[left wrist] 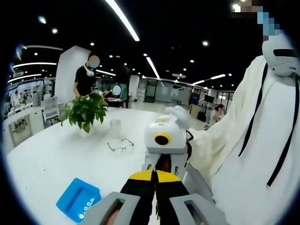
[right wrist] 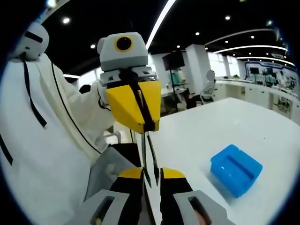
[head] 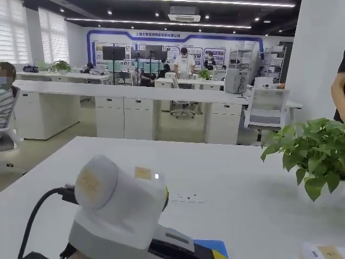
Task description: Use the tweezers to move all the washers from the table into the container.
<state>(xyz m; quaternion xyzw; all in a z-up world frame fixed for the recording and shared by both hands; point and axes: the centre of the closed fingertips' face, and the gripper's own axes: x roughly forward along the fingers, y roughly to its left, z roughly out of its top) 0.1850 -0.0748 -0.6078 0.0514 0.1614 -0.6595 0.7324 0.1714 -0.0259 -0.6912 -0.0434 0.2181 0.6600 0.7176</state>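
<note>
Left gripper (left wrist: 154, 176) has its yellow fingers (left wrist: 140, 177) pinched shut on the top end of the tweezers (right wrist: 144, 157). The two thin legs hang down into the slot between the fingers (right wrist: 174, 174) of the right gripper (right wrist: 152, 176). Those sit at a narrow gap around the legs, but I honestly cannot tell if they're pressing on the metal or just framing it.

My read: the tool is being set up or passed across, so this is the very first step, with no washer picked yet.

The blue container (right wrist: 236, 168) sits on the white tabletop (right wrist: 262, 126), well apart from both grippers, which are up in front of the person's white coat. A few pale specks (left wrist: 86, 209) at the container's edge could be the washers, but they're too small to say. A pair of glasses (left wrist: 121, 146) lies beyond the container and a potted plant (left wrist: 84, 110) further past it.

Next move, I reckon: one gripper needs a firm grip across the legs so that squeezing closes the tips. Then bring those tips down to the tabletop beside the container.
</note>
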